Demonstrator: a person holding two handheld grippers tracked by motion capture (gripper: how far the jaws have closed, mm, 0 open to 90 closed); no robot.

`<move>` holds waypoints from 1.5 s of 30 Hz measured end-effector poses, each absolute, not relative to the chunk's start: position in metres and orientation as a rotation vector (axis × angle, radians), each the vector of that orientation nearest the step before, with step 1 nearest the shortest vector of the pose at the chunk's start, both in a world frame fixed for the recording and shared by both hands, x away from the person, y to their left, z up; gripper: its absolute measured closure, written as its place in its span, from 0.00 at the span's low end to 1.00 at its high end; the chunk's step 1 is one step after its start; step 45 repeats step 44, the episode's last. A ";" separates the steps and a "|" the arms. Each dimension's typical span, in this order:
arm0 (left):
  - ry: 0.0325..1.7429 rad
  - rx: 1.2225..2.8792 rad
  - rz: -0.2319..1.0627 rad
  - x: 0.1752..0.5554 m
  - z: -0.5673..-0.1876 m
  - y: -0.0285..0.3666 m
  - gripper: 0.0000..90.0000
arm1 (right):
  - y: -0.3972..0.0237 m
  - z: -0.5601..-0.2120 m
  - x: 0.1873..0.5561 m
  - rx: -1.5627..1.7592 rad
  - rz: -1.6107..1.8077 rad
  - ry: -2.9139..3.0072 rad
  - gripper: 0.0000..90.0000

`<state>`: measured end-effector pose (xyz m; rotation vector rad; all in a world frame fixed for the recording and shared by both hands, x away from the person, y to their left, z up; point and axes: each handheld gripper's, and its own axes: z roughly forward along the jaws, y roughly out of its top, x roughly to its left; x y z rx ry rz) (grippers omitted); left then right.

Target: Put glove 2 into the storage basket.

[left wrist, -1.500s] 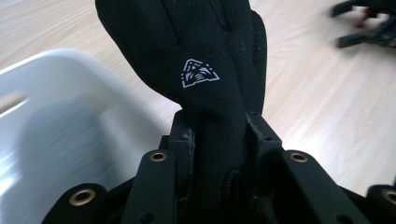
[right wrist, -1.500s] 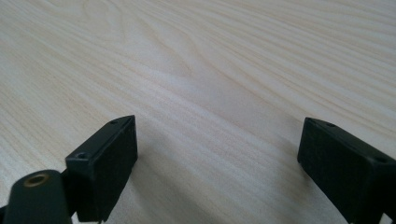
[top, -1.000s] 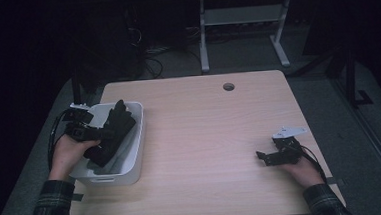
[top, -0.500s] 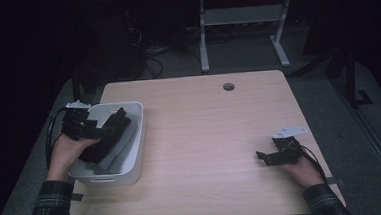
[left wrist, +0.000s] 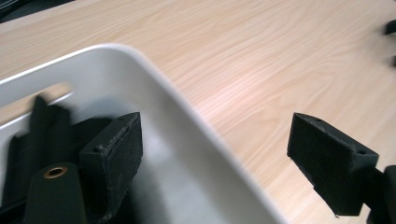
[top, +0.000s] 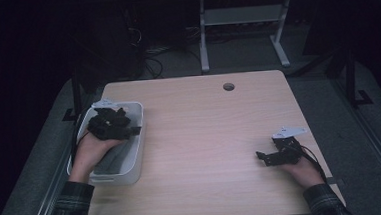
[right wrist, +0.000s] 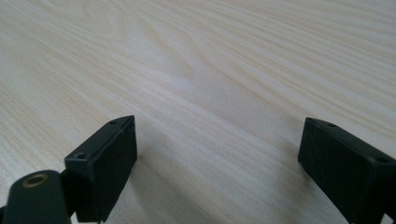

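Observation:
A white bin (top: 137,156) stands at the table's left edge, with a dark, flat object (top: 112,156) lying inside it. My left gripper (top: 130,130) hovers over the bin's far end and points right. Its jaws have just been opening and stand wide. In the left gripper view (left wrist: 219,163) they straddle the bin's rim (left wrist: 187,116) without touching it, and the dark object (left wrist: 42,130) lies low at the left. My right gripper (top: 261,157) rests near the table's right front, open. In the right gripper view (right wrist: 217,163) there is bare wood between its jaws.
The wooden table (top: 205,131) has a round cable hole (top: 229,86) near its far edge. Beyond it, a white desk frame (top: 203,36) and cables lie on the dark floor. The table drops off close to the bin's left side.
The left gripper let go of the dark object, which now lies in the bin. The hand then drew toward the bin's far end. The right gripper stayed put.

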<state>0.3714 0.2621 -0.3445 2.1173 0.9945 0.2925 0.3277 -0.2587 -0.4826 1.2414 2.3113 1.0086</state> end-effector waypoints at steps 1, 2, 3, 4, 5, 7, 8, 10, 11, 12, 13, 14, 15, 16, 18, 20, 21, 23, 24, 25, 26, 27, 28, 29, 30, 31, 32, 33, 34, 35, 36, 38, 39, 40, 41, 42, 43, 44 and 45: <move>0.981 2.117 0.284 0.370 -0.345 0.257 0.19 | -0.259 -0.483 0.328 1.237 1.006 2.312 0.13; 0.960 2.124 0.277 0.369 -0.346 0.250 0.19 | -0.259 -0.483 0.328 1.238 1.007 2.311 0.13; 0.943 2.120 0.270 0.366 -0.348 0.243 0.19 | -0.259 -0.483 0.328 1.237 1.007 2.313 0.13; 0.922 2.122 0.261 0.363 -0.350 0.234 0.19 | -0.259 -0.483 0.328 1.240 1.008 2.312 0.13; 0.903 2.125 0.252 0.361 -0.352 0.227 0.19 | -0.259 -0.483 0.328 1.238 1.007 2.312 0.13; 0.875 2.123 0.232 0.356 -0.356 0.213 0.19 | -0.259 -0.483 0.328 1.234 1.006 2.310 0.13; 0.856 2.130 0.219 0.354 -0.358 0.207 0.19 | -0.259 -0.483 0.328 1.231 1.007 2.310 0.13; 0.831 2.131 0.207 0.348 -0.363 0.195 0.19 | -0.259 -0.483 0.328 1.224 1.008 2.311 0.13; 0.810 2.141 0.204 0.346 -0.364 0.190 0.19 | -0.259 -0.483 0.328 1.223 1.007 2.312 0.13; 0.805 2.138 0.198 0.344 -0.366 0.184 0.19 | -0.259 -0.483 0.328 1.223 1.007 2.312 0.13; 0.802 2.132 0.197 0.342 -0.369 0.179 0.19 | -0.259 -0.483 0.328 1.223 1.008 2.312 0.13; 0.788 2.137 0.196 0.340 -0.371 0.174 0.19 | -0.259 -0.483 0.328 1.223 1.008 2.312 0.13; 0.778 2.137 0.200 0.338 -0.374 0.170 0.19 | -0.259 -0.483 0.328 1.222 1.007 2.313 0.13; 0.775 2.138 0.195 0.337 -0.377 0.167 0.19 | -0.259 -0.483 0.328 1.222 1.008 2.313 0.13; 0.767 2.129 0.182 0.333 -0.386 0.160 0.19 | -0.258 -0.483 0.328 1.221 1.009 2.313 0.13; 0.760 2.127 0.187 0.330 -0.393 0.154 0.19 | -0.258 -0.483 0.328 1.222 1.009 2.314 0.13; 0.756 2.145 0.183 0.330 -0.398 0.152 0.19 | -0.258 -0.483 0.328 1.222 1.009 2.314 0.13; 0.738 2.160 0.188 0.327 -0.407 0.146 0.19 | -0.258 -0.483 0.328 1.221 1.010 2.316 0.13; 0.736 2.166 0.180 0.326 -0.412 0.143 0.19 | -0.258 -0.483 0.328 1.220 1.010 2.315 0.13; 0.727 2.189 0.179 0.326 -0.415 0.142 0.19 | -0.258 -0.483 0.328 1.222 1.009 2.315 0.13; 0.718 2.207 0.185 0.325 -0.420 0.139 0.19 | -0.258 -0.483 0.328 1.222 1.010 2.315 0.13; 0.709 2.218 0.185 0.324 -0.425 0.137 0.19 | -0.258 -0.483 0.328 1.222 1.010 2.315 0.13; 0.713 2.230 0.171 0.324 -0.430 0.134 0.19 | -0.258 -0.483 0.328 1.222 1.010 2.315 0.13; 0.705 2.245 0.171 0.324 -0.434 0.132 0.18 | -0.258 -0.483 0.328 1.223 1.010 2.316 0.13; 0.702 2.259 0.176 0.323 -0.438 0.131 0.18 | -0.258 -0.483 0.328 1.221 1.010 2.315 0.13; 0.702 2.274 0.175 0.323 -0.442 0.129 0.18 | -0.258 -0.483 0.328 1.221 1.010 2.315 0.13; 0.698 2.274 0.175 0.323 -0.445 0.128 0.18 | -0.258 -0.483 0.328 1.221 1.010 2.316 0.13; 0.704 2.272 0.169 0.322 -0.449 0.126 0.18 | -0.258 -0.483 0.328 1.221 1.010 2.316 0.13; 0.701 2.279 0.174 0.322 -0.453 0.125 0.18 | -0.258 -0.483 0.328 1.221 1.010 2.316 0.13; 0.698 2.293 0.184 0.322 -0.457 0.123 0.18 | -0.258 -0.483 0.328 1.223 1.010 2.316 0.13; 0.695 2.299 0.188 0.322 -0.460 0.122 0.18 | -0.258 -0.483 0.328 1.223 1.010 2.317 0.13; 0.702 2.313 0.192 0.322 -0.463 0.122 0.18 | -0.258 -0.483 0.328 1.222 1.010 2.318 0.13; 0.705 2.312 0.196 0.323 -0.464 0.123 0.18 | -0.258 -0.483 0.328 1.221 1.011 2.319 0.13; 0.712 2.310 0.189 0.323 -0.465 0.123 0.18 | -0.258 -0.483 0.328 1.221 1.011 2.320 0.13; 0.711 2.311 0.193 0.323 -0.465 0.123 0.18 | -0.258 -0.483 0.328 1.221 1.011 2.320 0.13; 0.710 2.312 0.195 0.323 -0.465 0.123 0.18 | -0.258 -0.483 0.328 1.221 1.011 2.320 0.13; 0.708 2.311 0.194 0.323 -0.465 0.123 0.18 | -0.258 -0.483 0.328 1.219 1.011 2.321 0.13; 0.707 2.315 0.194 0.324 -0.466 0.123 0.18 | -0.258 -0.483 0.328 1.219 1.013 2.321 0.13; 0.707 2.315 0.194 0.324 -0.466 0.123 0.18 | -0.258 -0.483 0.328 1.219 1.013 2.321 0.13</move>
